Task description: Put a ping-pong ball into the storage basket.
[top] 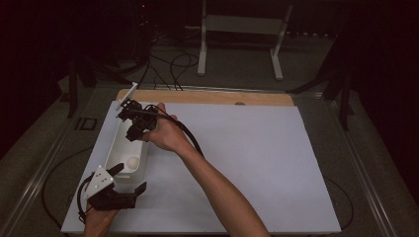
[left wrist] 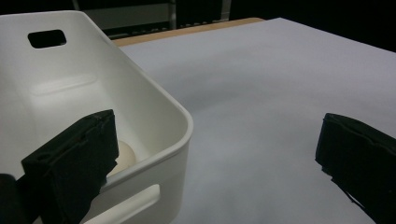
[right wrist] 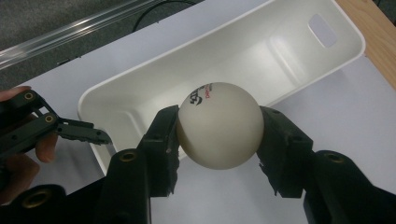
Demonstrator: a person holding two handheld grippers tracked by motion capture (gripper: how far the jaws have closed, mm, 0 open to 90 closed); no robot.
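Right gripper view: a white ping-pong ball [right wrist: 219, 125] with dark and red print sits pinched between the two black jaws of the right gripper [right wrist: 218, 135], held above the open white plastic bin [right wrist: 140, 84]. High view, from above the person's side: the right hand [top: 165, 133] reaches across to the far end of the long, narrow bin [top: 118, 143], which lies at the left edge of the white tabletop [top: 247, 163]; the right gripper [top: 136, 128] hangs over the bin's rim. A second white ball [top: 132, 162] lies on the bin floor at the near end. The left gripper [top: 129, 181], in the left hand [top: 99, 217] at the near left corner of the table, has its jaws spread wide and holds nothing, one jaw at the bin's near end and the other over bare table. Left gripper view: one jaw stands in front of the bin [left wrist: 154, 107], partly hiding the ball [left wrist: 125, 156] inside, and the other over the tabletop [left wrist: 261, 93]. A strip of bare wood [top: 207, 97] edges the table's far side
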